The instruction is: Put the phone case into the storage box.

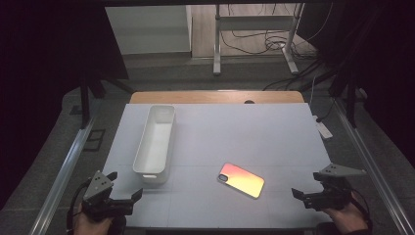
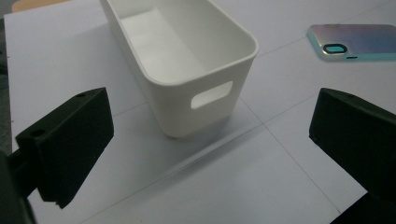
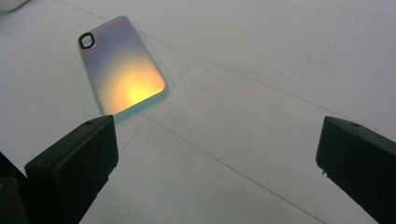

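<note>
A long white bin (image 1: 155, 144) with a handle slot stands lengthwise on the left half of the pale table (image 1: 254, 132); inside it I see nothing (image 2: 187, 56). A phone case (image 1: 241, 179) with an iridescent orange-pink back lies flat, camera hole toward the bin. At the near left corner my left gripper (image 1: 126, 184) is open and empty, its jaws wide apart just short of the bin's near end (image 2: 210, 154). My right gripper (image 1: 308, 184) is open and empty at the near right, pointing at the case (image 3: 122, 65) from a short distance (image 3: 217, 172).
A strip of wooden tabletop (image 1: 215, 96) shows beyond the pale sheet. A small white device (image 1: 323, 129) with a cable lies by the right edge. Metal stand legs (image 1: 254, 44) and loose cables sit on the floor behind. Bare table stretches between bin and case.
</note>
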Tool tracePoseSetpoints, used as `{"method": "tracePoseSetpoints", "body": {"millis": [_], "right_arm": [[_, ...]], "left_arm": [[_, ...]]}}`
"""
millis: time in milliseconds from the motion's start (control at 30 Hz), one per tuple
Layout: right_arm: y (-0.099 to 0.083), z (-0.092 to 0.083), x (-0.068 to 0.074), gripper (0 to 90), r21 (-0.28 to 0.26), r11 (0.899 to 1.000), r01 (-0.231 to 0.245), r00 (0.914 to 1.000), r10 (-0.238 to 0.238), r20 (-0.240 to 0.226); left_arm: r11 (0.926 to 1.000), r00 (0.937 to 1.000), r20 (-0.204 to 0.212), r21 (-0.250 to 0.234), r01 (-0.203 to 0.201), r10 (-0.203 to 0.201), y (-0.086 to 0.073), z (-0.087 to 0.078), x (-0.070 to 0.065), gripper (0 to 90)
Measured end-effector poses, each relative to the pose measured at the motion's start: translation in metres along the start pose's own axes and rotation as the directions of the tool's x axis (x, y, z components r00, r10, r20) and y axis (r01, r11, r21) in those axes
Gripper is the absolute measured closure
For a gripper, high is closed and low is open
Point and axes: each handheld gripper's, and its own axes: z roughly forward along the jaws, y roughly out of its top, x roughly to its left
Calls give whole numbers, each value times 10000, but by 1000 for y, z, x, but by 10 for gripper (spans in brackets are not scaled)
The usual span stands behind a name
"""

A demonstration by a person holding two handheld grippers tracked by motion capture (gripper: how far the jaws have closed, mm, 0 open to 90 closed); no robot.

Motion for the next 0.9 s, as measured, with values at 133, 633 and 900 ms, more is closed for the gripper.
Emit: {"method": "tracePoseSetpoints", "body": {"millis": [133, 633, 900], "right_arm": [[2, 1, 1, 0, -93, 9999, 90, 10000, -90, -34], [13, 9, 5, 0, 318, 9982, 516, 9985, -510, -202], [19, 17, 8, 0, 679, 9938, 881, 9958, -862, -297]], "left_arm": [[10000, 10000, -1, -32, 6, -6, 0, 0, 0, 4], [10000, 10000, 13, -7, 15, -15, 0, 0, 0, 3], [10000, 10000, -2, -6, 35, -35, 0, 0, 0, 3]]}}
